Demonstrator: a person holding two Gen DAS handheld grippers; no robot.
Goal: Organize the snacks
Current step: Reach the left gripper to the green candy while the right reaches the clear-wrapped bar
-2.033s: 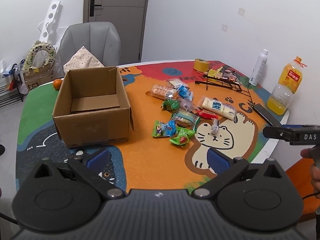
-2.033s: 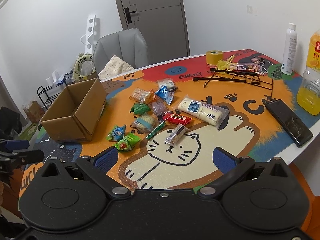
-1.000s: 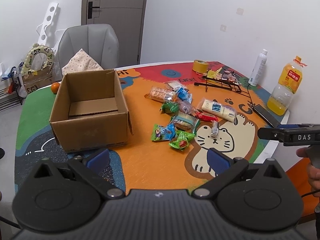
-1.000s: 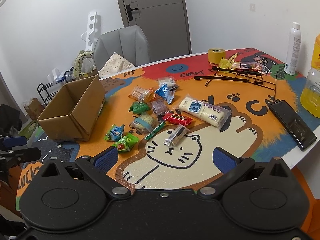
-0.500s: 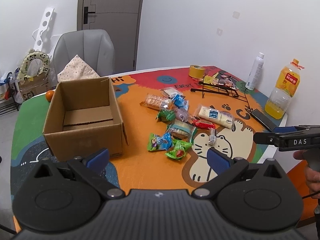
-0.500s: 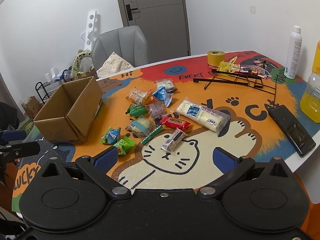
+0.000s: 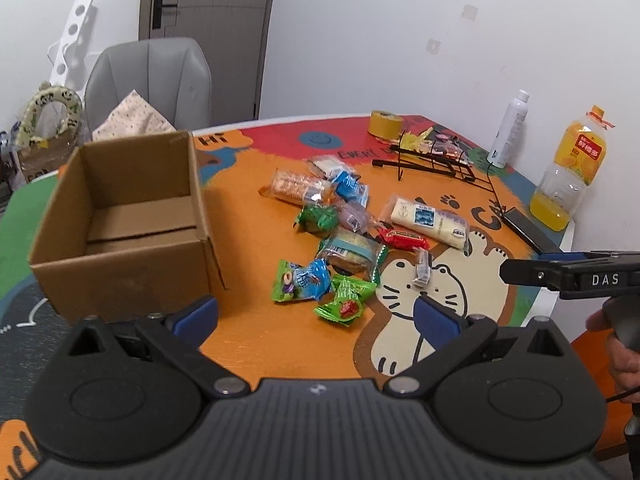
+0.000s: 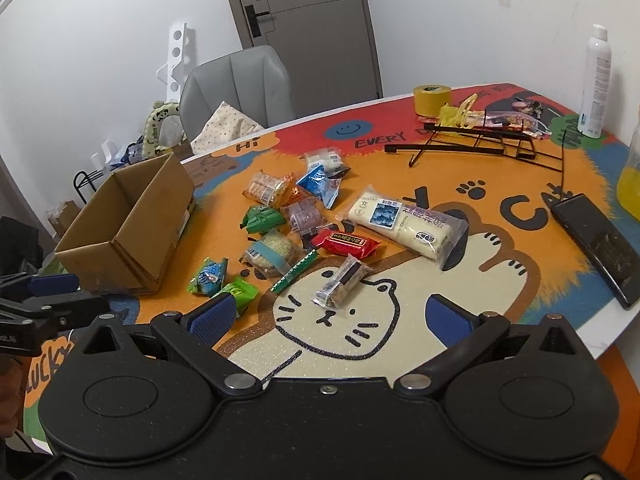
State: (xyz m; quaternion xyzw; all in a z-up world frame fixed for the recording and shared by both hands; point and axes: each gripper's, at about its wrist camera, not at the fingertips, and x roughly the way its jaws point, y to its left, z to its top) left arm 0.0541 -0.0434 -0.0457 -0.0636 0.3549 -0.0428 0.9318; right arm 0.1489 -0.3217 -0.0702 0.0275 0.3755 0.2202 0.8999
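Left gripper (image 7: 316, 316) and right gripper (image 8: 328, 314) both spread wide, empty, above the table's (image 8: 440, 332) near edge. Snacks (image 8: 304, 232) heaped mid-table; cardboard box (image 7: 120, 216) by left edge.

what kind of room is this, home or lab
Most likely a home room, perhaps a dining corner: a round table with a cartoon cat mat, a padded grey chair at a closed interior door, and a juice bottle.
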